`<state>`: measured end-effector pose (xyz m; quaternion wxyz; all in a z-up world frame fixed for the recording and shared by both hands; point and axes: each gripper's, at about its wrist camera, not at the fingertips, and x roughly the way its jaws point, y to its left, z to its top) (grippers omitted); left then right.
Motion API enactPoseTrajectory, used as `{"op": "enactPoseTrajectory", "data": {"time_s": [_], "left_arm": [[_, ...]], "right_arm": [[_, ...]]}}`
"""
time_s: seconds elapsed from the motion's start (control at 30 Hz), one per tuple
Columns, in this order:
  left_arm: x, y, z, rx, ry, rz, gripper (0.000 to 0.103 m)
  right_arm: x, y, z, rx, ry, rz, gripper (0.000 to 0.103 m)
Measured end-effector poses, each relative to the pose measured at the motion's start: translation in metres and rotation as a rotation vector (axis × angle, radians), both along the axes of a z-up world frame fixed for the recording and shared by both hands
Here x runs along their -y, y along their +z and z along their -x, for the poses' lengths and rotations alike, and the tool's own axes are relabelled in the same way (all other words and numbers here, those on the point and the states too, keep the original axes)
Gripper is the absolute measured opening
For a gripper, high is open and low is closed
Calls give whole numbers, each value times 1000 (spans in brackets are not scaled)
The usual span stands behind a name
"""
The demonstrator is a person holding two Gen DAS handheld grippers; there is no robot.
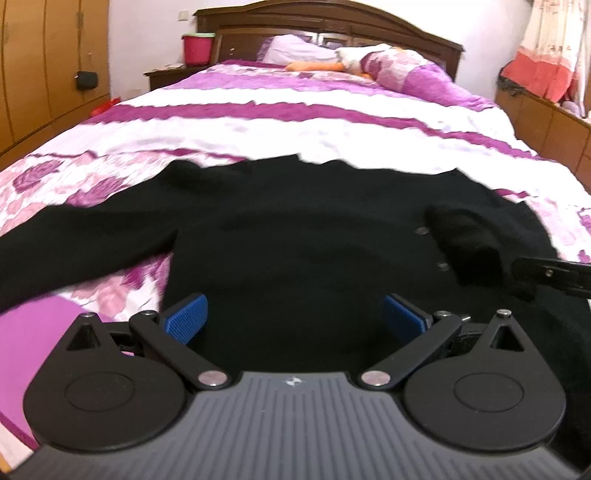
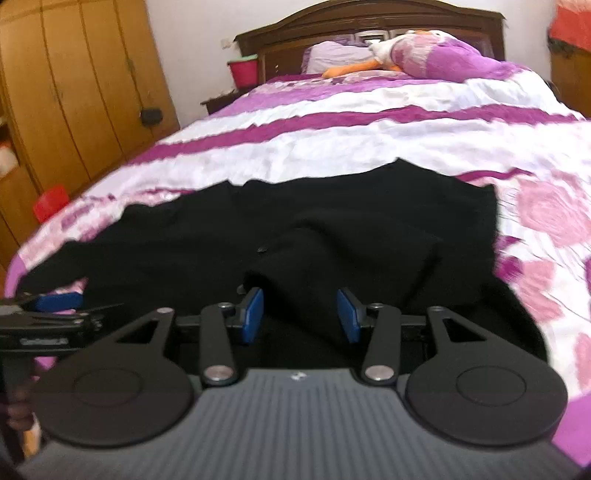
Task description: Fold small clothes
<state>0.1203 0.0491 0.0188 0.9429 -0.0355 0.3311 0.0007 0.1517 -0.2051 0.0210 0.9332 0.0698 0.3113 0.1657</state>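
Black top (image 1: pixel 295 229) spread on bed (image 1: pixel 314 122)
Left gripper (image 1: pixel 293 319) wide open, empty; right gripper (image 2: pixel 300 314) open, astride folded sleeve (image 2: pixel 332 258), not clamped.

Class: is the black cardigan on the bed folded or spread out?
Partly folded: the cardigan has its right sleeve laid over the body, while the left sleeve lies stretched out.

Bare bedspread (image 1: pixel 295 122) beyond the black cardigan (image 1: pixel 295 229); pillows (image 1: pixel 388 70) far off at the headboard (image 1: pixel 332 22).
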Motion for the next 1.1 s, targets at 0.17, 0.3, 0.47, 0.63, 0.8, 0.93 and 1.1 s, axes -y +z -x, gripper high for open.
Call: {"op": "enactPoseTrajectory", "data": {"time_s": [0.17, 0.3, 0.47, 0.63, 0.8, 0.93, 1.1], "left_arm": [[29, 17, -1, 36, -67, -14, 103], [59, 28, -5, 57, -140, -25, 103], [105, 35, -12, 77, -227, -54, 103], [153, 31, -23, 82, -310, -79, 103], [195, 17, -42, 115, -365, -118, 88], [219, 2, -60, 97, -385, -138, 77], [240, -18, -75, 76, -408, -193, 77]], "right_arm": [[35, 12, 14, 30, -81, -17, 47], [60, 9, 19, 44, -173, 13, 47], [84, -7, 20, 9, -257, 10, 47], [99, -18, 21, -2, -303, -28, 47], [104, -26, 22, 6, -329, -27, 47], [108, -38, 19, -20, -333, -49, 47], [110, -51, 20, -20, -334, -62, 46]]}}
